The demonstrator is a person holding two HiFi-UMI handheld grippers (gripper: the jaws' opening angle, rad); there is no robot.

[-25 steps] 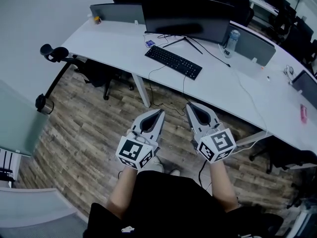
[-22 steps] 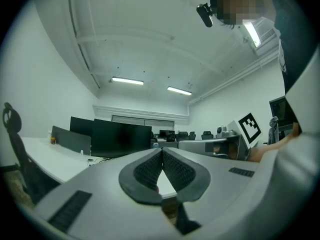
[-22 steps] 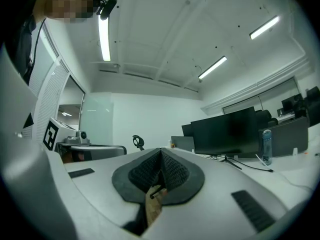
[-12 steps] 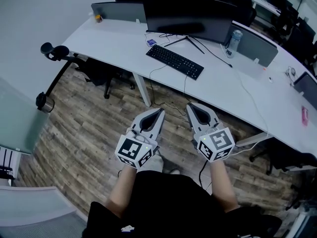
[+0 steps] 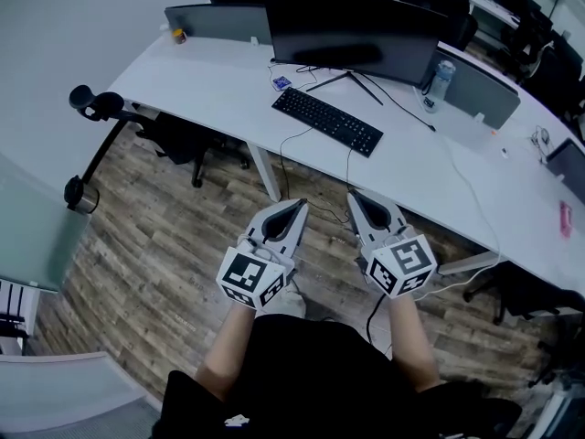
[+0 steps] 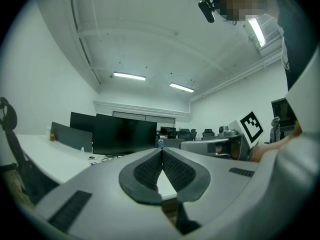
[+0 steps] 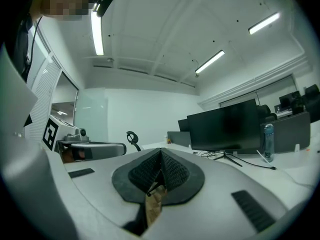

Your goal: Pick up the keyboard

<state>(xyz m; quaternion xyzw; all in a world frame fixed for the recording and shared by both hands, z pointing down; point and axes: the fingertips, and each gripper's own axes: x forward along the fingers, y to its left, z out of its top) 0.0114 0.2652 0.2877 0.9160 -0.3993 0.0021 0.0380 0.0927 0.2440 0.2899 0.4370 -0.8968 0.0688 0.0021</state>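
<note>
Compared with the earlier head views, the keyboard and the white desk are seen slightly lower in the picture and nearer to the grippers, while the two grippers are held much where they were in the frame. From this an approach toward the desk is judged to be under way, with no reach yet begun. The keyboard is left lying flat on the desk, its long side slanted from 10 to 4 o'clock, with the dark monitor at its 12 o'clock and a bottle at its 2 o'clock. It is found at about 12 o'clock from the pair of grippers and well apart from both. The left gripper is held with its jaws clenched together and nothing between them; the right gripper is likewise clenched and empty, as it was before. Both are pointed level over the wooden floor. Before any pickup, the jaws will have to be opened.
</note>
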